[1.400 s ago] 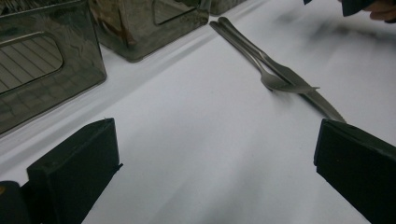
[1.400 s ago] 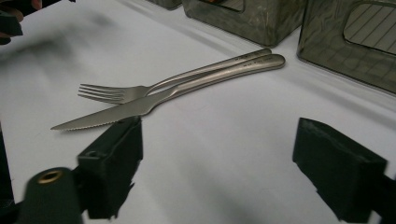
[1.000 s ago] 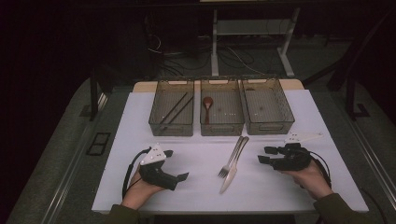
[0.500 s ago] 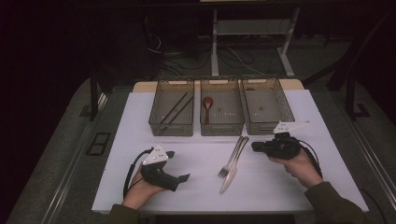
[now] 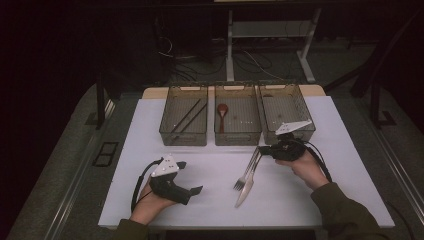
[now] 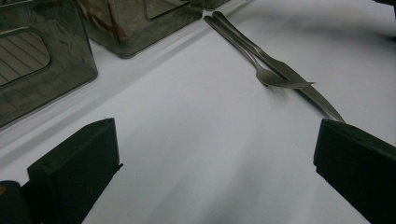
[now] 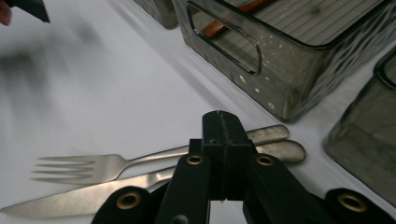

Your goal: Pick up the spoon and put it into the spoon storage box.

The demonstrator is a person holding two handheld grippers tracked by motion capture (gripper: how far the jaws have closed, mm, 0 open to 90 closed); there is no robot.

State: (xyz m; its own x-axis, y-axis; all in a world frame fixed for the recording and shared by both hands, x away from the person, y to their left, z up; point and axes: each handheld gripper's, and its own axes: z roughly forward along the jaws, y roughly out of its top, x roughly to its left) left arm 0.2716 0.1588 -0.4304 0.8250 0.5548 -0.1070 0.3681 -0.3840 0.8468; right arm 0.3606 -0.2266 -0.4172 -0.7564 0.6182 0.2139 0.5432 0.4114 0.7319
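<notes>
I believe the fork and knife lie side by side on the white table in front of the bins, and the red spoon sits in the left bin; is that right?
Not quite: the red spoon sits in the middle bin, as the high view shows. The left bin holds dark sticks instead. The rest stands: the fork and knife lie side by side on the white table in front of the bins.

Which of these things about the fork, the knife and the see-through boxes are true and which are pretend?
1. The fork and the knife lie side by side on the white table. True.
2. The red spoon lies in the right bin. False: it lies in the middle bin.
3. The left gripper has its jaws wide open. True.
4. The right gripper is lifting the fork. False: its jaws are pressed together above the handles, and the fork lies flat.
5. All three bins hold forks. False: the right bin looks bare.
</notes>
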